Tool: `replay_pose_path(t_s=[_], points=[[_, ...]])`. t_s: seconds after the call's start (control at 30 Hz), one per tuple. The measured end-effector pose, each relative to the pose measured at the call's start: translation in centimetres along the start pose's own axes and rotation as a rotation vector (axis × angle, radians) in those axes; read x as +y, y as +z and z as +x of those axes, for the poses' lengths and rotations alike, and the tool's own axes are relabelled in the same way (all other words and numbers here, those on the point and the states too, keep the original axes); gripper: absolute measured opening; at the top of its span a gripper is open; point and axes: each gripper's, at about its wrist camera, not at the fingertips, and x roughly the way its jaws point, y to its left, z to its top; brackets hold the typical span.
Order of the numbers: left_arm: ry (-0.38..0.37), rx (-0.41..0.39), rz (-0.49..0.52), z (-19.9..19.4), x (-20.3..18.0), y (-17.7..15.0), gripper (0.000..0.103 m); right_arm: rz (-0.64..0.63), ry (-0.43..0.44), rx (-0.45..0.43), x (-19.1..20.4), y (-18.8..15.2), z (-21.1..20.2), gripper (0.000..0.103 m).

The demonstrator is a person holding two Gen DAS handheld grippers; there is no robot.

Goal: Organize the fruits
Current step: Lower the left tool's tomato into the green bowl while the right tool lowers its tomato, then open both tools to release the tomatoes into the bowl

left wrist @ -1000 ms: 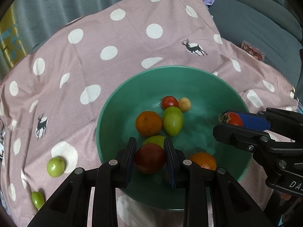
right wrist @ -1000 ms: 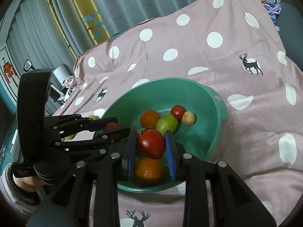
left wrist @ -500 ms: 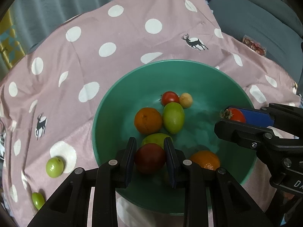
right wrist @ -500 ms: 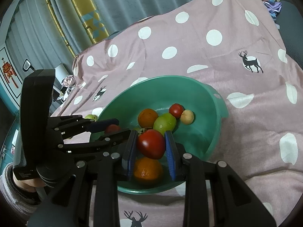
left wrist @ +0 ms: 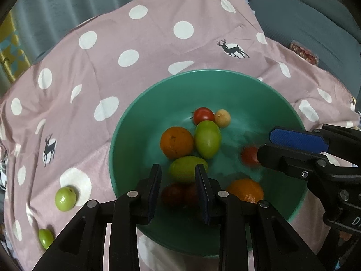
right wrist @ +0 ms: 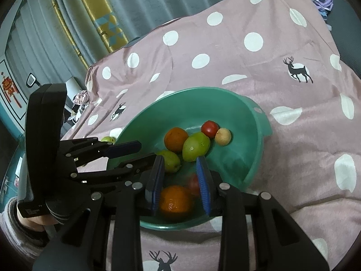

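Between the blue ribbed pads of the right tongs (right wrist: 179,160) nothing was gripped; the jaws stood apart, and a blurred red tomato (right wrist: 193,184) showed just beneath them, beside a dimpled orange (right wrist: 174,199) on the bowl's floor; the left tongs (left wrist: 178,169) likewise stood parted and empty, a smeared dark red fruit (left wrist: 176,194) lying low in the bowl under their matte black fingers; a hand (right wrist: 33,220) in a grey knitted cuff held the left handle.

Around these lay the other fruit, all inside the teal bowl (left wrist: 140,135), smooth moulded plastic with a flat lip and a small hole in it; a second orange (left wrist: 177,142) touched an oval glossy green fruit (left wrist: 207,139); another green fruit (left wrist: 187,168) lay below them; a small round tomato (left wrist: 203,115) and a pale yellowish ball of fruit (left wrist: 222,118) sat side by side at the far end.

Outside the bowl, two small green fruits (left wrist: 65,198) (left wrist: 45,238) rested on the soft pink cloth (left wrist: 146,45), printed with white dots and black deer; grey ribbed cushions (left wrist: 315,33) lay beyond it.

White lettering on the right tongs' body began with "D" and was cut off; the left handle's label was too small to read.
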Motion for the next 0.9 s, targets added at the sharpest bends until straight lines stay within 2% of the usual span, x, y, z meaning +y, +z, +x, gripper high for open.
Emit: replay_pose_path(t_s=[0.1,0.17,0.2,0.27,0.37,0.43,0.63,0.8,0.9], points=[[-0.003,-0.003,0.0,-0.1,-0.1,0.0,0.03,0.011,-0.001,-0.003,-0.2,-0.1,-0.1,0.035],[-0.003,-0.005,-0.002,-0.2,-0.1,-0.1,0.039,0.019,0.001,-0.006,-0.3,-0.1,-0.3,0.041],[-0.002,-0.009,-0.004,-0.3,-0.2,-0.1,0.048,0.024,0.001,-0.01,-0.4,-0.1,-0.4,0.042],[-0.004,-0.019,-0.005,-0.6,-0.2,-0.1,0.059,0.028,0.003,-0.016,-0.4,-0.1,-0.6,0.045],[-0.002,-0.034,-0.011,-1.3,-0.1,0.0,0.066,0.037,0.001,-0.031,-0.4,-0.1,-1.1,0.05],[-0.001,-0.044,-0.014,-1.7,-0.1,0.0,0.074,0.047,0.002,-0.043,-0.5,0.1,-1.5,0.054],[-0.005,-0.076,-0.027,-3.2,0.1,-0.1,0.077,0.059,-0.001,-0.071,-0.3,0.2,-2.9,0.062],[0.002,-0.108,-0.036,-4.8,0.2,-0.2,0.08,0.062,0.005,-0.084,0.2,0.3,-3.9,0.063],[0.005,-0.124,-0.046,-5.8,0.3,-0.4,0.08,0.058,0.0,-0.093,0.7,0.3,-4.5,0.07]])
